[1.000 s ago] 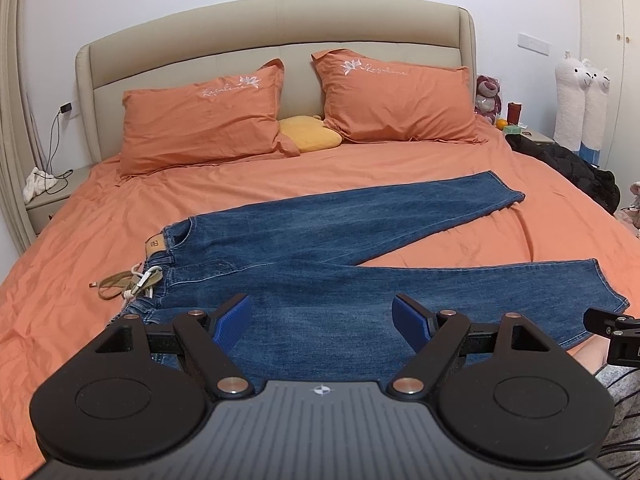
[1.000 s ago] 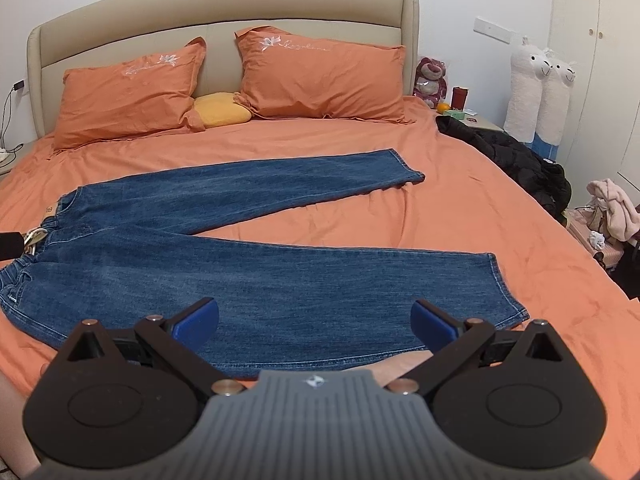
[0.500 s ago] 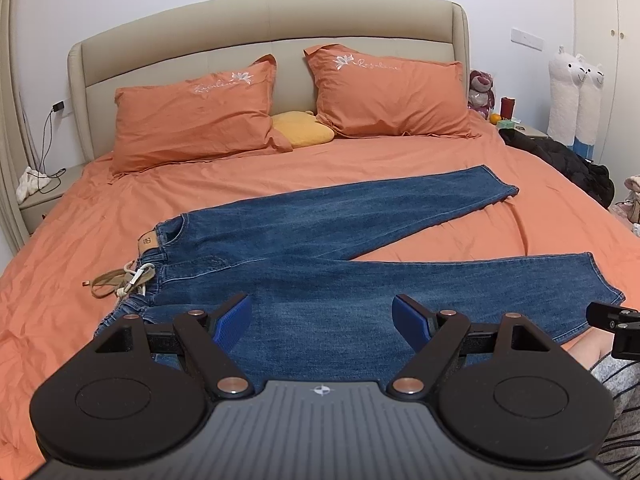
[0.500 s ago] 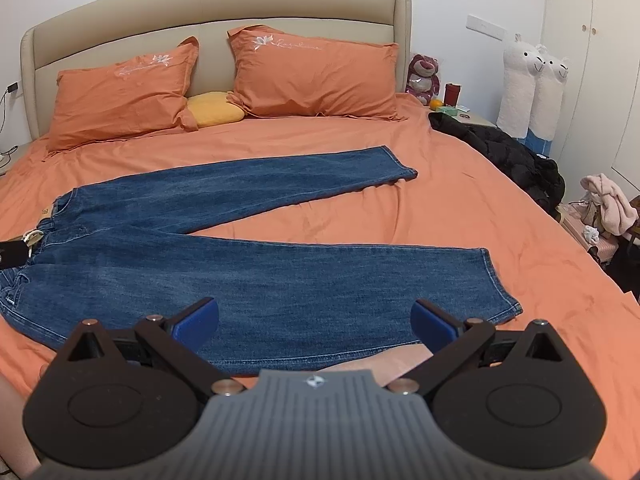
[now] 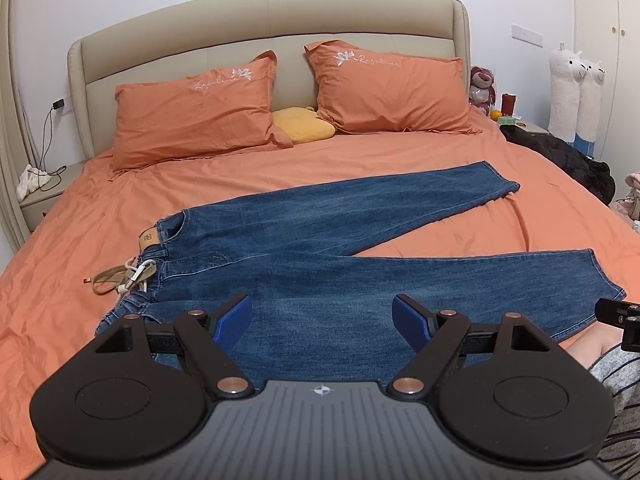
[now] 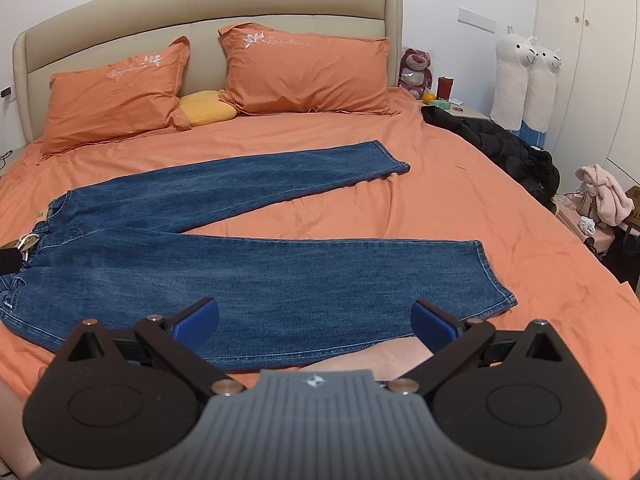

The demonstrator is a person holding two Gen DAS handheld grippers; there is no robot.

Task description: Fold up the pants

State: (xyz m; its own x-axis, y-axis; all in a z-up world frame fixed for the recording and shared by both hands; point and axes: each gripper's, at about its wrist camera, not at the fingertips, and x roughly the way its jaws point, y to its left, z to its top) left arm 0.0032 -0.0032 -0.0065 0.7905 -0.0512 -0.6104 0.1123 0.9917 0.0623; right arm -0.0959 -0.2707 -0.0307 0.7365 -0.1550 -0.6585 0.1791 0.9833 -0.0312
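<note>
We see the jeans (image 5: 320, 256) spread flat on the orange bed (image 5: 80, 216), waistband to the left and the two legs splayed apart toward the right, the far leg angling up toward the pillows (image 5: 192, 112). A tan cord with a metal clip (image 5: 120, 278) lies at the waistband, partly on the sheet.

Our left claw (image 5: 322, 318) hangs above the near edge of the bed with its blue pads spread wide and nothing between them; the seat and upper thigh of the jeans lie just ahead of and below its fingertips, apart from them.

In the right wrist view the jeans (image 6: 256, 264) fill the middle of the bed (image 6: 500, 240). Our right claw (image 6: 314, 322) is likewise wide open and empty, poised over the near leg, whose hem lies just beyond the right pad. We cannot tell how high either claw sits above the cloth. A dark jacket (image 6: 504, 148) lies on the far right side of the bed, well apart from the jeans.
</note>
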